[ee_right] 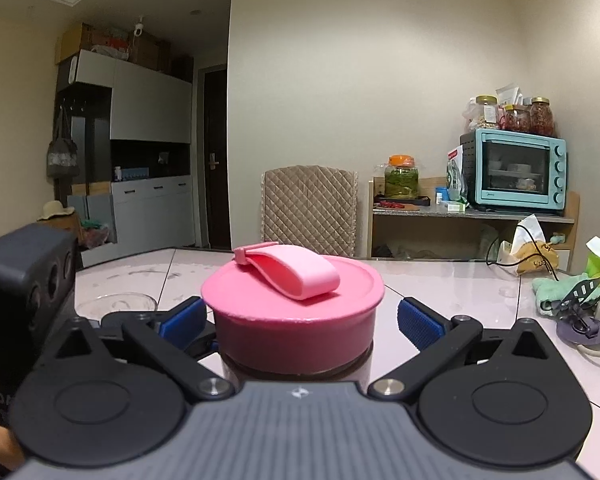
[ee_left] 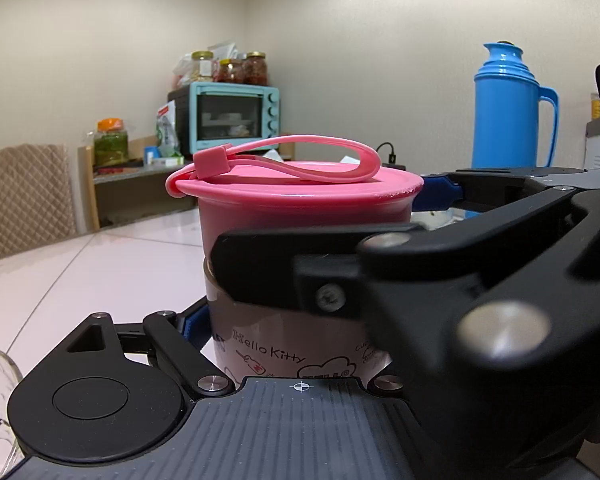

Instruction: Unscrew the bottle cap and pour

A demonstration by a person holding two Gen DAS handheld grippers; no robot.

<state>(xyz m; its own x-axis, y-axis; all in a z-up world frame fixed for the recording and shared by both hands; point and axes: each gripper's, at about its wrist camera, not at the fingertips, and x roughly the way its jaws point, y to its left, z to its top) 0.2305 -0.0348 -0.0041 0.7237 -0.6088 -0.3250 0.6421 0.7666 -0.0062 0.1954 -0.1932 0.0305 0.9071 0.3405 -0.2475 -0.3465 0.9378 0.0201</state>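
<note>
Right wrist — cap (ee_right: 292,304) between (spread) fingers (ee_right: 418,322).

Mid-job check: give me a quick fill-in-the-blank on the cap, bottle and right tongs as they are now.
The cap screwed on the bottle is coloured ___.
The right tongs sit either side of the cap, jaws ___.
The bottle's print reads Hello ___.
Missing words: pink; open; Kitty.
</note>
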